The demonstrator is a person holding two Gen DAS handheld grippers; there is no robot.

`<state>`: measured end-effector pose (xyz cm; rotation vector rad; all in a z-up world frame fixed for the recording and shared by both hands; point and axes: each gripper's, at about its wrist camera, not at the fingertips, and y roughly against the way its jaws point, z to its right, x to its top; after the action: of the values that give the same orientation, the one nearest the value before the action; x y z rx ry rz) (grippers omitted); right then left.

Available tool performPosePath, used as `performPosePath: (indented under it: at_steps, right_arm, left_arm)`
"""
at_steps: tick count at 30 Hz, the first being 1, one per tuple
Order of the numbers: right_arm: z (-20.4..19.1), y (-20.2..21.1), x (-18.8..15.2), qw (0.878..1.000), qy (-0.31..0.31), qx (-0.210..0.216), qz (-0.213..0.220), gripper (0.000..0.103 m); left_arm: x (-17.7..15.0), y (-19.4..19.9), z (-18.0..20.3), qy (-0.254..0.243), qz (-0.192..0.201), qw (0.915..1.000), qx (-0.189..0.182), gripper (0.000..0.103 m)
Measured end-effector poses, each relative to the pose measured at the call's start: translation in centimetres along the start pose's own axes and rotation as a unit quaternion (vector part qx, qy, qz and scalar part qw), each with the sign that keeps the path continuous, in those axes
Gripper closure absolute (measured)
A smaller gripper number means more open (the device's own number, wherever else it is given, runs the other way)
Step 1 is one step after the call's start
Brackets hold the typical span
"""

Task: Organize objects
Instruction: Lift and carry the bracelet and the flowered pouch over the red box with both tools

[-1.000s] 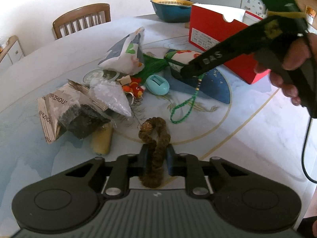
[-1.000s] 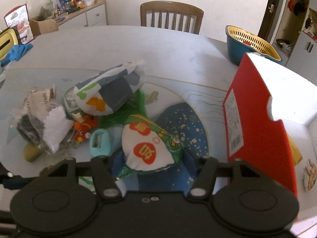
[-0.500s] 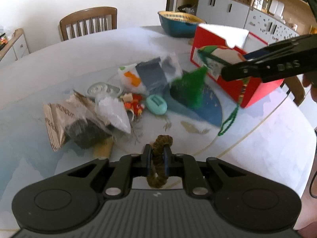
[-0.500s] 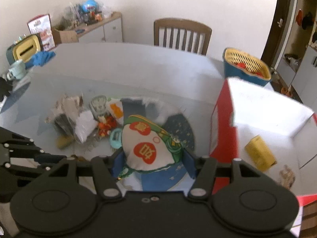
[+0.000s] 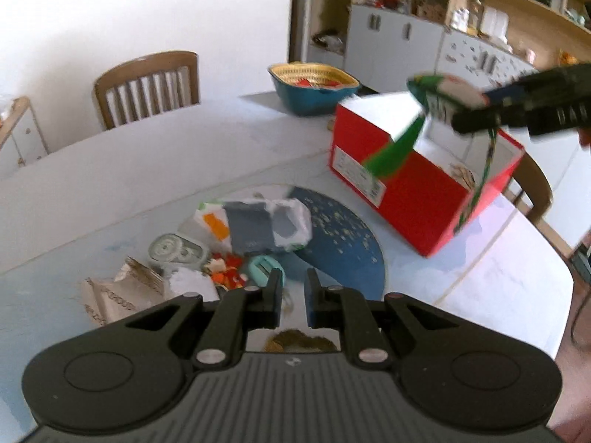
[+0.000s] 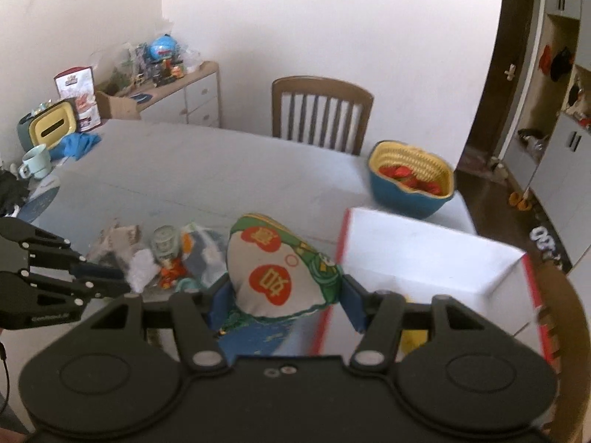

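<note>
My right gripper [image 6: 282,299] is shut on a white, red and green fabric pouch [image 6: 277,269] and holds it in the air beside the open red box [image 6: 424,258]. In the left wrist view the pouch [image 5: 443,92] hangs over the box [image 5: 417,188], its green tassel and cord dangling. My left gripper [image 5: 293,288] has its jaws slightly apart with nothing between the tips. A brown braided rope [image 5: 295,341] lies on the table just below its fingers. A pile of small objects [image 5: 236,247] lies on the table ahead of it.
A blue and yellow basket [image 5: 314,86] stands behind the red box. A wooden chair [image 5: 147,86] is at the table's far side. The pile holds a patterned bag [image 5: 255,225], a teal case [image 5: 264,267], an orange toy [image 5: 229,273] and paper packets [image 5: 122,295].
My right gripper has lifted the pouch off the table and carried it up over the red box. My left gripper has let go of the brown rope and risen above it.
</note>
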<state>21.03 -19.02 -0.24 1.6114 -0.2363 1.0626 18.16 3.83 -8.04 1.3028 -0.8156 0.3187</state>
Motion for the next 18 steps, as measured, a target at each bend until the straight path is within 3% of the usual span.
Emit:
performPosePath:
  at_steps: [7, 10, 12, 13, 14, 18]
  right_arm:
    - [2.4, 0.5, -0.2, 1.000, -0.005, -0.006, 0.003, 0.043]
    - [3.4, 0.6, -0.2, 1.000, -0.011, -0.005, 0.004, 0.043]
    - [4.0, 0.7, -0.2, 1.000, -0.013, -0.003, 0.005, 0.043]
    - [4.3, 0.7, -0.2, 1.000, -0.012, -0.003, 0.006, 0.043]
    - [4.5, 0.7, -0.1, 1.000, -0.012, -0.003, 0.006, 0.043]
    - [5.6, 1.0, 0.0, 1.000, -0.008, 0.004, 0.008, 0.043]
  left_arm:
    - [-2.2, -1.4, 0.6, 0.019, -0.047, 0.9987, -0.002, 0.089]
    - [-3.0, -1.8, 0.9, 0.026, -0.059, 0.9979, 0.007, 0.073]
    - [-3.4, -2.1, 1.2, 0.030, -0.061, 0.9976, 0.015, 0.039]
    - [-3.6, -2.1, 1.3, 0.032, -0.057, 0.9977, 0.018, 0.032]
    - [-3.7, -2.2, 1.5, 0.031, -0.055, 0.9978, 0.021, 0.028]
    - [-4.2, -3.6, 2.2, 0.031, -0.079, 0.9957, 0.036, 0.028]
